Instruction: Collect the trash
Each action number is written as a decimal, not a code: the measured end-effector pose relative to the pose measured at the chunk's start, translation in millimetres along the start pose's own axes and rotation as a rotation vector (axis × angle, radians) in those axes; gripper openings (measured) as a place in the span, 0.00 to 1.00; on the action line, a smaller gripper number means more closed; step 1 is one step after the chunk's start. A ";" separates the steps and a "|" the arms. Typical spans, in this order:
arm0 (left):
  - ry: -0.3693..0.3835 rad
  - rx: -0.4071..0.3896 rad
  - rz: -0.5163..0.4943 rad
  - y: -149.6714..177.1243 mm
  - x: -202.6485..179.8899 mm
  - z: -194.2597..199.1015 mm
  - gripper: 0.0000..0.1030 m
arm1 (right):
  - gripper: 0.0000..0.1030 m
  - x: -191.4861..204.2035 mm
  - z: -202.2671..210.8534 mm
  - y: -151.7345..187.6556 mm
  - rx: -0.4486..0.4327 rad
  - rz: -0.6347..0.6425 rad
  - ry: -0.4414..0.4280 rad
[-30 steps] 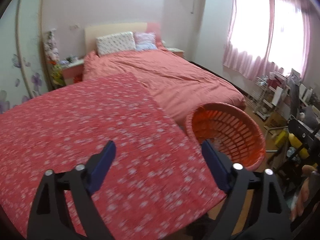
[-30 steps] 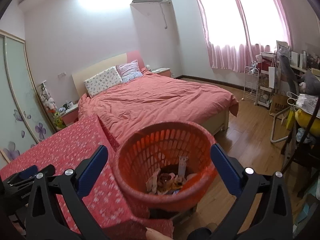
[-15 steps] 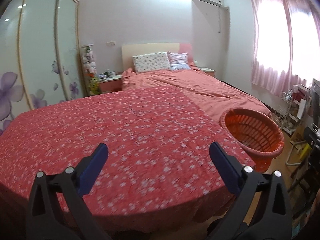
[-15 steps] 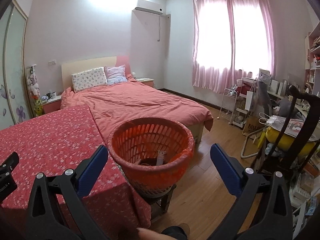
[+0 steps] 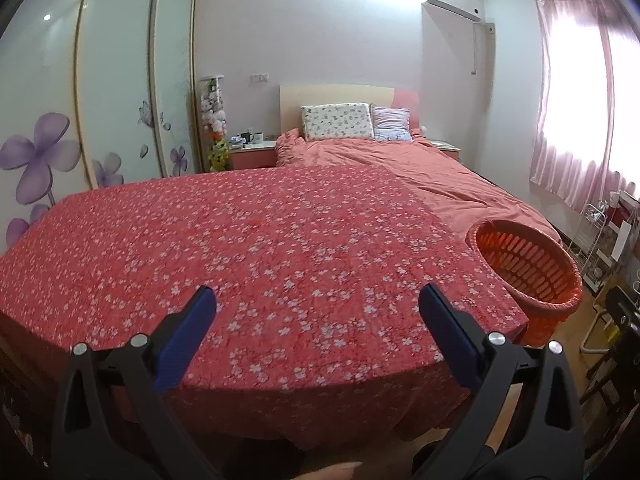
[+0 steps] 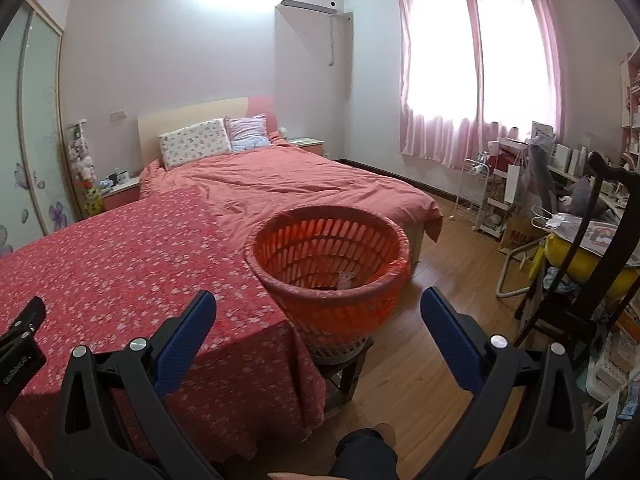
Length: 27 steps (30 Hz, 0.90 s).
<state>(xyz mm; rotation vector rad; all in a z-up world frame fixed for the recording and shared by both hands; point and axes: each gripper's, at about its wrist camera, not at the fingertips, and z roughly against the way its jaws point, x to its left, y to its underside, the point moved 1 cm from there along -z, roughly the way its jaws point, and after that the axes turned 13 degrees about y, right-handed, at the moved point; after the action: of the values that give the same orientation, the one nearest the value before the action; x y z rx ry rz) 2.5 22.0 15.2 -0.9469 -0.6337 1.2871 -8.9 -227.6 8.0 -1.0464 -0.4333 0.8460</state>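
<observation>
An orange slatted basket (image 6: 328, 256) stands on a small wooden stool beside the table's right end; a scrap of paper shows inside it. The same basket (image 5: 528, 268) sits at the right edge of the left wrist view. My left gripper (image 5: 316, 312) hangs open over the near edge of the table with the red flowered cloth (image 5: 248, 248), nothing between its blue pads. My right gripper (image 6: 318, 308) is open too, held back from the basket, which shows between its fingers without touching them. The left gripper's black frame (image 6: 20, 340) pokes in at the left edge.
A bed (image 6: 304, 184) with a pink cover lies behind the table. Wardrobe doors (image 5: 120, 92) stand left. A white wire rack (image 6: 480, 196), a dark chair (image 6: 576, 272) and a cluttered desk crowd the right. Wooden floor (image 6: 404, 372) lies right of the stool.
Both grippers have pulled back from the basket, so it looks smaller and farther. The left view has swung left over the table. The left jaws stand a little wider than before.
</observation>
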 end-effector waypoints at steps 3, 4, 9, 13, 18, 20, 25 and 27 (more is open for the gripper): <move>-0.005 0.006 0.003 3.1 2.9 2.0 0.96 | 0.98 1.4 3.0 2.1 0.004 0.007 -0.015; -0.005 0.007 0.004 3.9 3.5 2.3 0.96 | 0.98 2.6 3.4 3.2 0.008 0.008 -0.019; -0.012 0.024 0.008 8.8 3.6 1.6 0.96 | 0.98 8.9 4.2 8.5 0.030 0.022 -0.044; -0.008 0.039 0.015 10.4 5.0 -0.2 0.96 | 0.98 10.3 2.8 10.9 0.046 0.024 -0.055; -0.012 0.059 0.025 13.0 8.0 -2.3 0.96 | 0.98 10.8 3.5 12.2 0.040 0.029 -0.045; -0.016 0.064 0.033 13.9 9.9 -3.1 0.96 | 0.98 11.6 3.3 12.9 0.038 0.036 -0.033; -0.016 0.081 0.046 15.3 12.4 -5.7 0.96 | 0.98 12.2 -0.4 15.0 0.054 0.044 -0.016; -0.015 0.087 0.047 16.2 12.6 -6.9 0.96 | 0.98 12.0 -2.6 15.8 0.067 0.046 -0.012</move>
<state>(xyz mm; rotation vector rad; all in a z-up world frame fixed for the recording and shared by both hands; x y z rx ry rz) 2.6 32.9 -3.5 -0.8860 -0.5648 1.3541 -6.1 -215.9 -8.0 -0.9931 -0.3898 0.9024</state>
